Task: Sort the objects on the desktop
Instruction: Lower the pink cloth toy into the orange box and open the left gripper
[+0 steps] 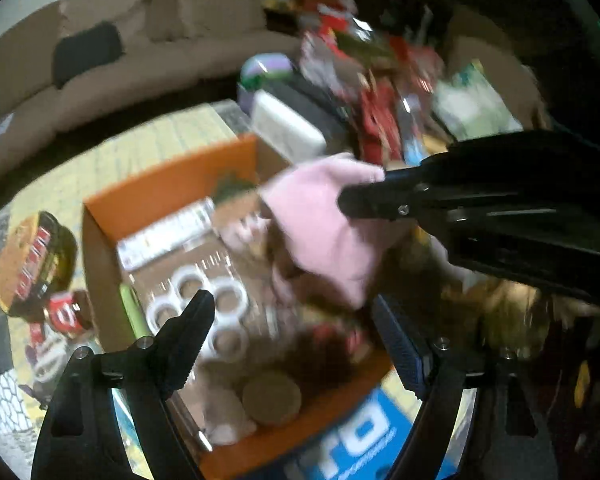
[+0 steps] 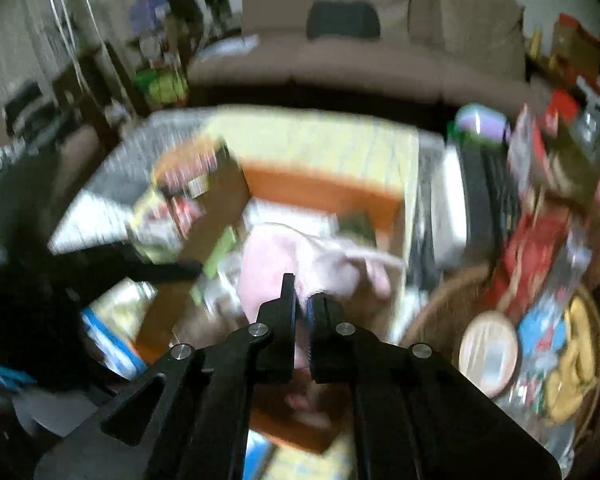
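Note:
An orange cardboard box [image 1: 100, 240] stands open below both grippers, seen from above. Inside lie white tape rolls [image 1: 230, 300], a green stick-like item [image 1: 134, 312], a printed white pack [image 1: 164, 232] and a round brown lid [image 1: 272, 398]. My right gripper [image 1: 342, 202] reaches in from the right, shut on a pink cloth [image 1: 320, 232] that hangs over the box. In the right wrist view the same gripper [image 2: 302, 300] pinches the pink cloth [image 2: 284, 256] above the orange box [image 2: 320, 188]. My left gripper [image 1: 292, 304] stands open over the box, nothing between its fingers. Both views are blurred.
A round snack jar [image 1: 32, 264] and a red can [image 1: 64, 312] lie left of the box on the yellow mat [image 1: 160, 136]. A white case [image 1: 288, 124] and piled snack packs [image 1: 380, 92] sit behind. A wicker basket [image 2: 432, 312] of snacks stands at right. A brown sofa [image 1: 100, 80] runs behind.

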{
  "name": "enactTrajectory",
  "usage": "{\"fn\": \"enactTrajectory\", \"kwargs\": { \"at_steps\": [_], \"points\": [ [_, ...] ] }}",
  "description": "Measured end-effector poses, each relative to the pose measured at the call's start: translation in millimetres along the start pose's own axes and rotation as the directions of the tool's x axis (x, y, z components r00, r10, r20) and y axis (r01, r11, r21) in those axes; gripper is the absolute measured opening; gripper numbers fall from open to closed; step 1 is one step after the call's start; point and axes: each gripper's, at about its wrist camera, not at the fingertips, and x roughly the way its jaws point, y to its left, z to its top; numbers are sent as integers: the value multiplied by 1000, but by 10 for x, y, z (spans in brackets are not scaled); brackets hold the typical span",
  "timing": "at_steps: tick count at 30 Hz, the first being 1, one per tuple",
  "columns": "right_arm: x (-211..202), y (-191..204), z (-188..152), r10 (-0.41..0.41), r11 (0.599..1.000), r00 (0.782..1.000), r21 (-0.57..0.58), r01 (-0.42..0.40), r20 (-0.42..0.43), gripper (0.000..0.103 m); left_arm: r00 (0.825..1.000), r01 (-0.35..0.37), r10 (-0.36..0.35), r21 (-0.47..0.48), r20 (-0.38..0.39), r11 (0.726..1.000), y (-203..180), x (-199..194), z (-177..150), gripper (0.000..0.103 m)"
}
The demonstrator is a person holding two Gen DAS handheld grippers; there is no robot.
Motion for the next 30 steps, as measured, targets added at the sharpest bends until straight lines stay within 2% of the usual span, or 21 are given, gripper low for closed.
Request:
{"fn": "enactTrajectory", "kwargs": {
  "at_steps": [2, 5, 10, 14, 16, 18, 21, 23, 25, 27, 28, 30],
  "points": [
    [185, -25, -210, -36, 999, 996, -29, 34, -77, 6, 999, 17, -16, 27, -30, 999, -61, 17, -158, 84],
    [375, -76, -393, -27, 999, 991, -27, 24, -129, 6, 998, -13, 15, 34, -53, 999, -42, 14, -325, 84],
    [729, -19, -530, -33, 999, 979, 17, 37, -202, 6, 995, -75, 71, -47, -65, 996, 263, 5, -402, 84],
    [793, 5, -615, 12, 998, 968, 61, 3, -252, 9, 994, -100, 95, -78, -60, 992, 388, -93, -452, 85],
    [664, 8, -635, 18, 997, 974, 72, -1, -227, 14, 993, -110, 105, -80, -59, 991, 420, -141, -491, 86],
    [447, -12, -619, 15, 995, 984, 99, 2, -176, 26, 991, -129, 125, -79, -56, 989, 436, -197, -530, 86],
    [47, -57, -560, 1, 990, 997, 140, 11, -80, 36, 988, -153, 150, -97, -42, 983, 492, -309, -609, 87],
    [-206, -39, -508, -2, 988, 1000, 152, 5, -20, 42, 984, -180, 177, -114, -31, 977, 548, -397, -687, 93],
    [-339, 29, -450, -4, 989, 1000, 148, 1, 15, 52, 980, -201, 200, -128, -20, 971, 596, -483, -770, 94],
    [-410, 143, -442, -4, 990, 999, 144, -1, 32, 71, 977, -212, 212, -144, -18, 967, 652, -568, -866, 95],
    [-411, 191, -438, -1, 990, 999, 142, -4, 34, 76, 976, -217, 217, -155, -17, 964, 683, -611, -912, 96],
    [-390, 305, -461, -1, 989, 999, 145, -4, 38, 92, 973, -228, 229, -178, -14, 957, 753, -710, -1014, 103]
  ]
}}
